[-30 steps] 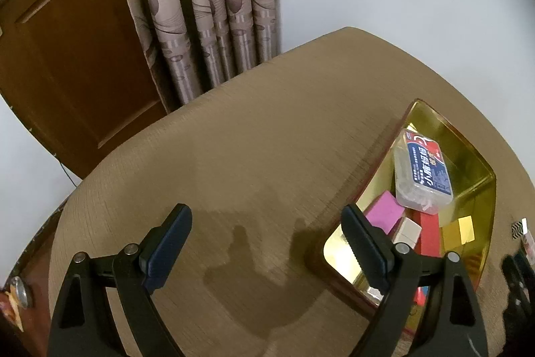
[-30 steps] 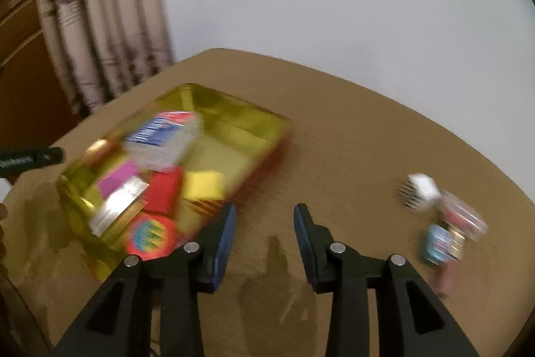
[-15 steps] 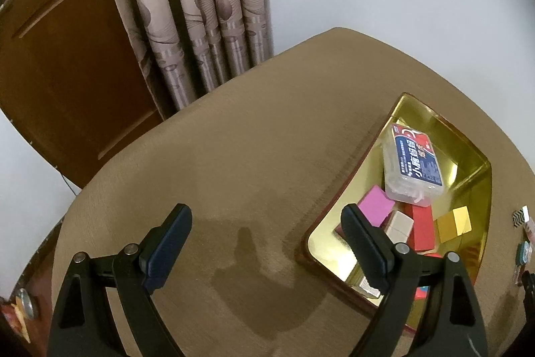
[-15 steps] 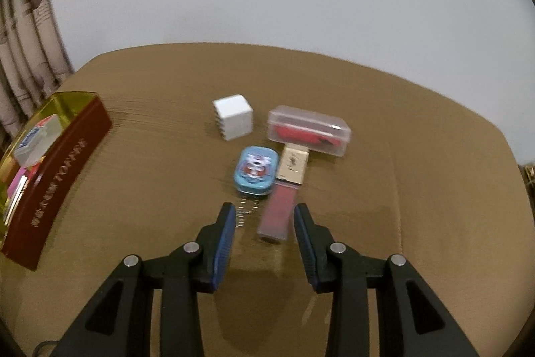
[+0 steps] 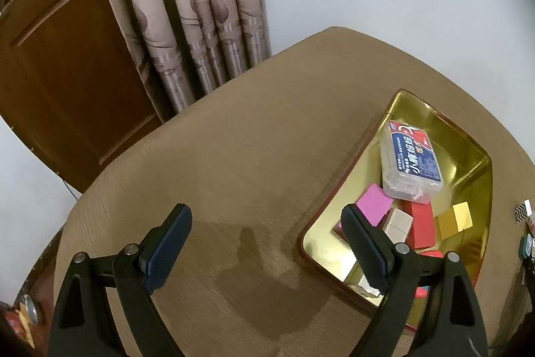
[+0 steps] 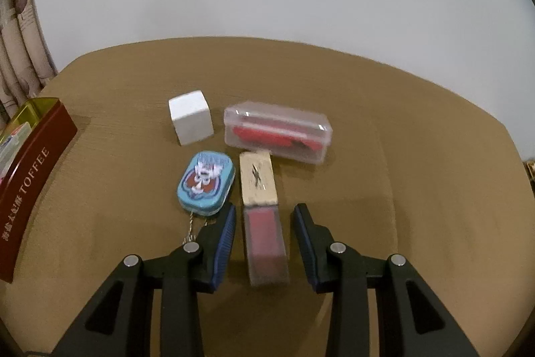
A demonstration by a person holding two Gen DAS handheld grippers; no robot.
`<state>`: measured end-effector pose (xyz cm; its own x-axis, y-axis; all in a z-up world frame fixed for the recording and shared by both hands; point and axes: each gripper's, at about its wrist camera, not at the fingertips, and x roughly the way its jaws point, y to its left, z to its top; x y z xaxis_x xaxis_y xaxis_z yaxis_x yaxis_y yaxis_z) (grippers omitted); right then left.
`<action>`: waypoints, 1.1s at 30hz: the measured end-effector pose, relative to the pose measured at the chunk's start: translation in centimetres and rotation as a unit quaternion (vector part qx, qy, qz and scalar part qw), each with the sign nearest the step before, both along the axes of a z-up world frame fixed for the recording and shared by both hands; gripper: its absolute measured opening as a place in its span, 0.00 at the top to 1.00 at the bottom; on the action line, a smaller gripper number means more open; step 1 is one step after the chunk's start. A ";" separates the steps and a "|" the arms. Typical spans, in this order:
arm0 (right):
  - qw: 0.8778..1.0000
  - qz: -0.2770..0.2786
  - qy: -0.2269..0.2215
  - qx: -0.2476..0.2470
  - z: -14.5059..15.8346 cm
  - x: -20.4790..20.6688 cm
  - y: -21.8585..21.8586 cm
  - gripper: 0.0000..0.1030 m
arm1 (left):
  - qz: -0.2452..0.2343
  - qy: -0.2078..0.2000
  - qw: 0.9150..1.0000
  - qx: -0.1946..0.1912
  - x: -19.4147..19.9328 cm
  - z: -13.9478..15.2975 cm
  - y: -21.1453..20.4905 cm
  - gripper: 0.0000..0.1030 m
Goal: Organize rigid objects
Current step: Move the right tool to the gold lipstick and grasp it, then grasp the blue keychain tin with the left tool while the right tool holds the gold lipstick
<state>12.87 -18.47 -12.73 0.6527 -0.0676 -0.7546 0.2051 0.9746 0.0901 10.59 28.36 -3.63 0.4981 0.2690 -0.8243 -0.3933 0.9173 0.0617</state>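
The right hand-held gripper straddles the red lipstick tube, jaws spread, its long axis running along the fingers, right of the toffee tin. The left hand-held gripper hangs spread beside that tin.

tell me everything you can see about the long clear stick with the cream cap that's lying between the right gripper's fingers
The long clear plastic stick with a cream cap lies flat on the brown table, cap pointing away. Its transparent body shows reddish-pink contents; the cream cap bears a dark mark. The open right gripper straddles the body, with gaps on both sides. The blue oval tin lies just left of the cap, seemingly apart.
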 end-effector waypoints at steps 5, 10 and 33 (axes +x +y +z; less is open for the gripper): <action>1.000 0.022 -0.011 -0.004 -0.3 0.7 0.1 0.80 | -0.009 -0.003 1.000 0.009 -0.1 0.2 -0.7 0.14; 1.000 0.025 -0.014 0.000 -0.5 -0.6 0.3 0.80 | -0.026 -0.009 1.000 0.016 -0.4 0.5 -1.6 0.14; 1.000 -0.005 -0.009 -0.014 -0.2 -1.7 -0.5 0.80 | -0.223 -0.017 0.973 0.058 -2.4 0.8 -15.8 0.14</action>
